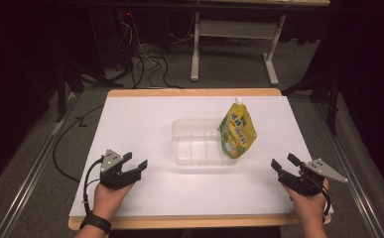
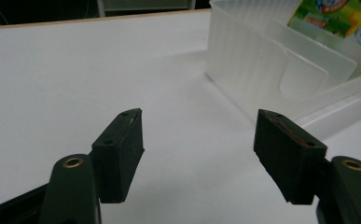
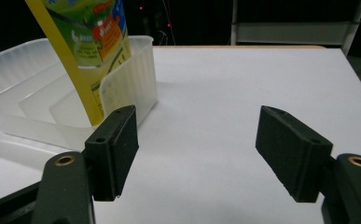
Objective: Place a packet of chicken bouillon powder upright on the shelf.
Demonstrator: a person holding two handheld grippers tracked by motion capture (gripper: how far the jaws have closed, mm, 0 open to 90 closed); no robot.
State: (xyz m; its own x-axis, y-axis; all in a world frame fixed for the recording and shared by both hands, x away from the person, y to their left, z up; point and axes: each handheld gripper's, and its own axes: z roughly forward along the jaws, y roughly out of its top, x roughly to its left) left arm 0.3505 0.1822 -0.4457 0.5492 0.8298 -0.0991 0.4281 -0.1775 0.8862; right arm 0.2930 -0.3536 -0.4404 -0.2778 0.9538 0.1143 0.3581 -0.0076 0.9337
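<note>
Bare white tabletop (image 1: 145, 119) surrounds both grippers near its front edge. The left gripper (image 1: 134, 164) and right gripper (image 1: 285, 163) gape wide, empty. The container (image 1: 199, 144) holding the pouch (image 1: 237, 130) sits ahead, between them.

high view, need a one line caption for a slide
Two hand-held grippers, left and right, rest open on a white table flanking a clear plastic bin holding an upright yellow spout pouch.

A white-topped table (image 1: 145, 124) carries a clear plastic bin (image 1: 194, 144) near its middle.
</note>
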